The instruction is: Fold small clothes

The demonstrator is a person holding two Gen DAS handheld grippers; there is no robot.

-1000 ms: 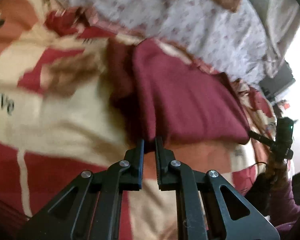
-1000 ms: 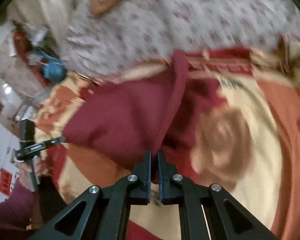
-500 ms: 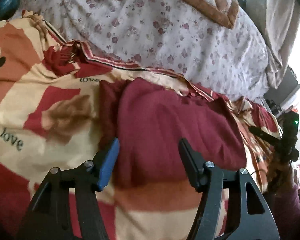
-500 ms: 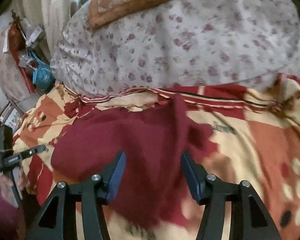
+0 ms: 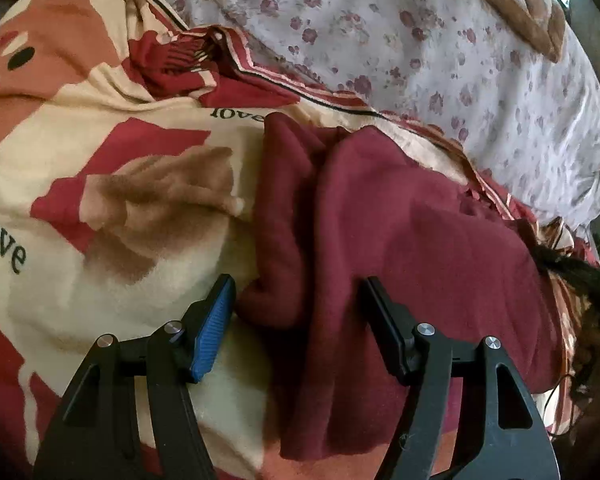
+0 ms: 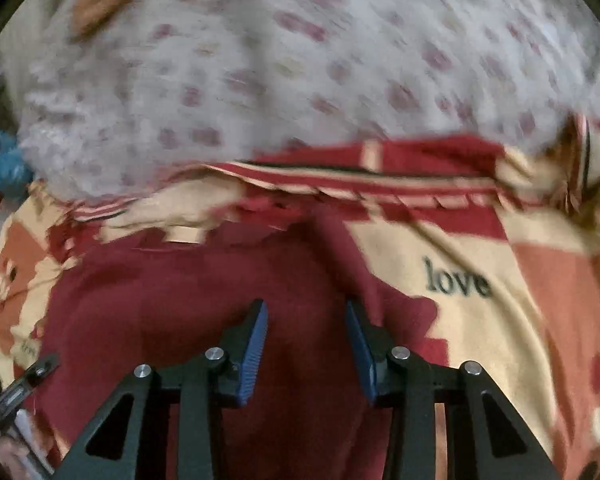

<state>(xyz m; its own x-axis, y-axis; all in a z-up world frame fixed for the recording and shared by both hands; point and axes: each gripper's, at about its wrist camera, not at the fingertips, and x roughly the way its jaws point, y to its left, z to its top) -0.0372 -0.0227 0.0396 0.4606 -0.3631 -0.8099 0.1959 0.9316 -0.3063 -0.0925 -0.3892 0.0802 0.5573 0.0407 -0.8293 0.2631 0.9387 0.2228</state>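
Two layers cover our bed: a floral quilt [image 5: 440,40] at twelve o'clock, a patterned blanket [image 5: 100,240] below. On it lies our maroon garment [image 5: 420,260], partly folded, rumpled. Left gripper [image 5: 296,300] has just opened; right gripper [image 6: 306,320], just narrowing, straddles cloth ungripped.

Left gripper [image 5: 296,304] just opened, jaws astride maroon garment [image 5: 400,248] fold on blanket [image 5: 100,200]

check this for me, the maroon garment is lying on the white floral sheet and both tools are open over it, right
Not quite. The maroon garment lies on the cream and red "love" blanket, not on the white floral sheet, which lies beyond it; the left wrist view shows this. The rest holds: the left tool and right tool are both open over the garment, gripping nothing.
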